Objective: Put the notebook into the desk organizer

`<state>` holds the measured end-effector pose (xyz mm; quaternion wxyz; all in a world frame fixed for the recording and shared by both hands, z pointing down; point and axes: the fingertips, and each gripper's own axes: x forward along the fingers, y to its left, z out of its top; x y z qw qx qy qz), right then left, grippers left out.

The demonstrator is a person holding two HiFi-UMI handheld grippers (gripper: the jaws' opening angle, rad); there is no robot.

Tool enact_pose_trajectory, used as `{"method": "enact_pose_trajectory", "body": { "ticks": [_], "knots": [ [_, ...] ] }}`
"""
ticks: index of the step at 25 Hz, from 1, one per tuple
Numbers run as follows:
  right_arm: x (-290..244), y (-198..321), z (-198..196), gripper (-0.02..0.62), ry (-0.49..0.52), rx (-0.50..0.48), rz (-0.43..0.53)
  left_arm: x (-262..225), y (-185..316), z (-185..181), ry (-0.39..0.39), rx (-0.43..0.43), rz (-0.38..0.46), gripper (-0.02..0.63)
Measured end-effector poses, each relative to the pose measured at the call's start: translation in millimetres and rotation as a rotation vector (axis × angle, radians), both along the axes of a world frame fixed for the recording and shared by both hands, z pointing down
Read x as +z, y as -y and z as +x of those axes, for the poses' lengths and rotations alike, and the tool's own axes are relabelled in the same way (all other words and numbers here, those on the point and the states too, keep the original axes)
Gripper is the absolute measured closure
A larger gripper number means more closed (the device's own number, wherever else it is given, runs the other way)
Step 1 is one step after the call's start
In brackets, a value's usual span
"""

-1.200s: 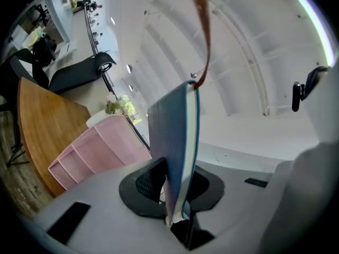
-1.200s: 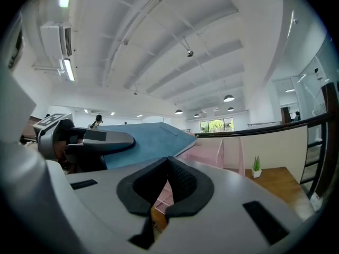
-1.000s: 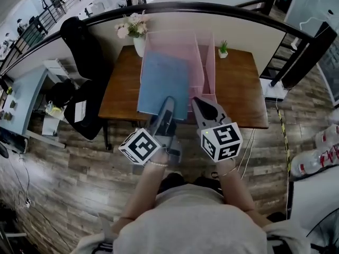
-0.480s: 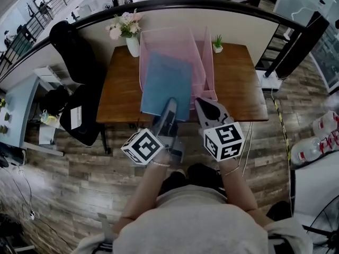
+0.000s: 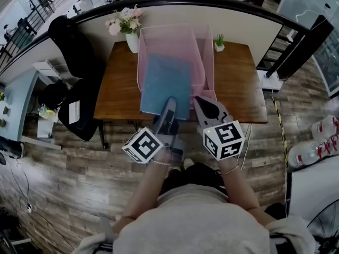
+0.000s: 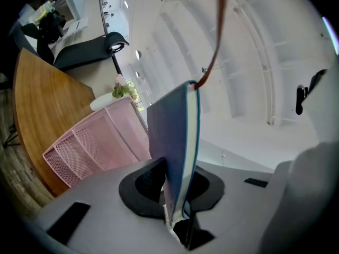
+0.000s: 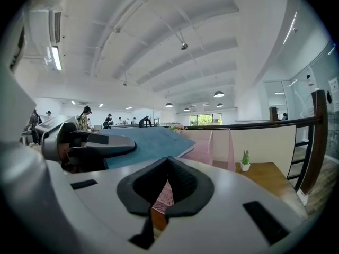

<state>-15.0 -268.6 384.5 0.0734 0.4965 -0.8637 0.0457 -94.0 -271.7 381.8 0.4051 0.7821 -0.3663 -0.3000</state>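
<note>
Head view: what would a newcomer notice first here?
The big blue notebook stands out, pinched at its near edge by the left gripper and held out toward the pink mesh organizer on the wooden table. The right gripper hangs shut and empty beside the notebook.

I can read no text anywhere from here. The cube (image 5: 142, 146) on my left gripper (image 5: 169, 103) and the cube (image 5: 223, 139) on my right gripper (image 5: 204, 102) bear only black-and-white square patterns, no letters or digits. Right of the desk (image 5: 238, 89), the bottles (image 5: 313, 151) on the floor wear red labels too small to make out. Left of the desk, a white sheet (image 5: 73, 111) is just a pale blur. Above the desk, the notebook (image 5: 167, 86) shows me a plain blue cover.
</note>
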Motion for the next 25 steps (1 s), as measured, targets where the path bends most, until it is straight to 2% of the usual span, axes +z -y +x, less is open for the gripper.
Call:
{"method": "enact_pose_trajectory", "body": {
  "ticks": [4,12,16,25],
  "knots": [
    [2.0,8.3,-0.3,0.586,0.0,-0.027,-0.012,3.3,10.3,-2.0,-0.019,-0.037,-0.021,0.536],
    [5.6,21.3,6.5,0.586,-0.004,-0.053,-0.017,17.6,24.2,8.5,-0.068,-0.048,-0.08,0.537],
    [7.7,26.5,10.1,0.586,-0.002,-0.064,-0.027,22.8,27.7,17.7,-0.161,-0.035,-0.108,0.537],
    [12.2,33.0,13.6,0.586,0.01,-0.076,-0.039,37.1,38.0,21.3,-0.174,-0.048,-0.136,0.54]
  ]
}}
